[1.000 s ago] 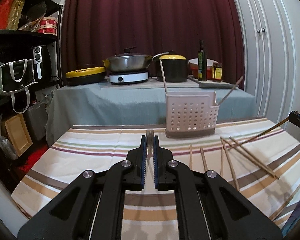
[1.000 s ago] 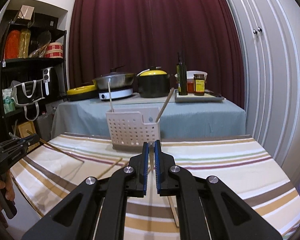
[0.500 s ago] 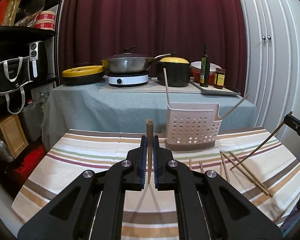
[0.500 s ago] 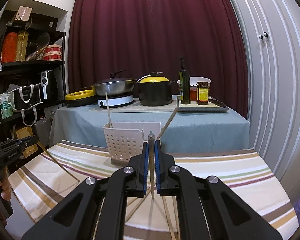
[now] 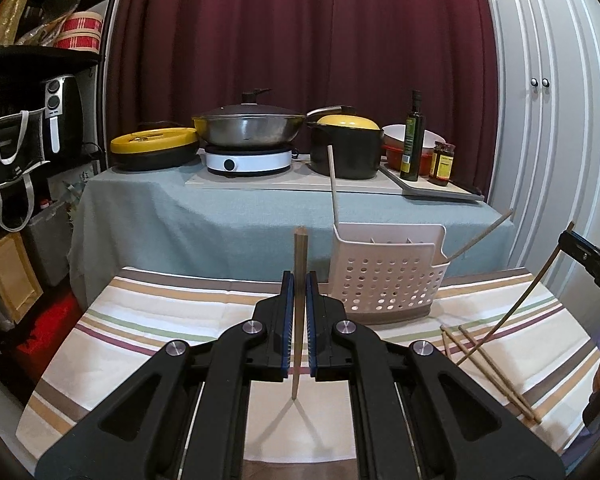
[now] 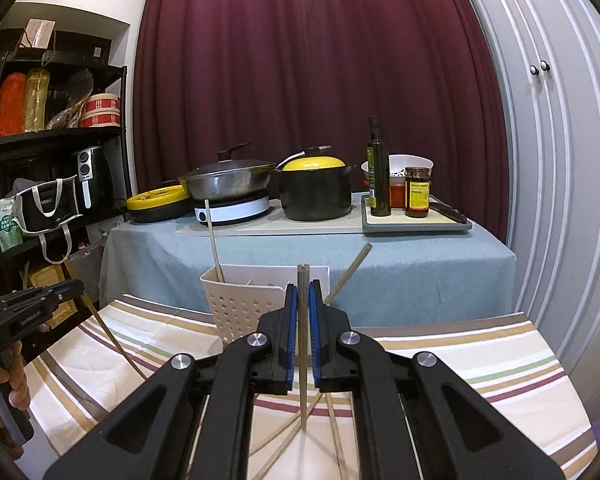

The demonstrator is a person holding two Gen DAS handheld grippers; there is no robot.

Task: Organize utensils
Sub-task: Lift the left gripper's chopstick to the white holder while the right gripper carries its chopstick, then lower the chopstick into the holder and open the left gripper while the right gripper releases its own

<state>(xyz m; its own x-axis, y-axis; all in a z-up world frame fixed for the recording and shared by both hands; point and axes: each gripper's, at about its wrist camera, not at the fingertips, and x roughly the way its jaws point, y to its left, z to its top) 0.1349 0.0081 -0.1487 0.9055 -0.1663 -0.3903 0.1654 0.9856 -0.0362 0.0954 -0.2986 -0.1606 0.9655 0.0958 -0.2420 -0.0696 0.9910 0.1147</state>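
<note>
1. Each claw pinched one chopstick, held upright, tip clear above the striped worktop [image 5: 172, 320]: left claw [image 5: 299, 292] on the left chopstick [image 5: 299, 252], right claw [image 6: 303, 304] on the right chopstick [image 6: 303, 280].
2. The white caddy [image 5: 384, 280] stood at the worktop's far edge with two chopsticks leaning in it.
3. Loose chopsticks [image 5: 484, 356] lay on the cloth to the right.
4. Pots [image 6: 316, 192] sat on the rear table.
</note>
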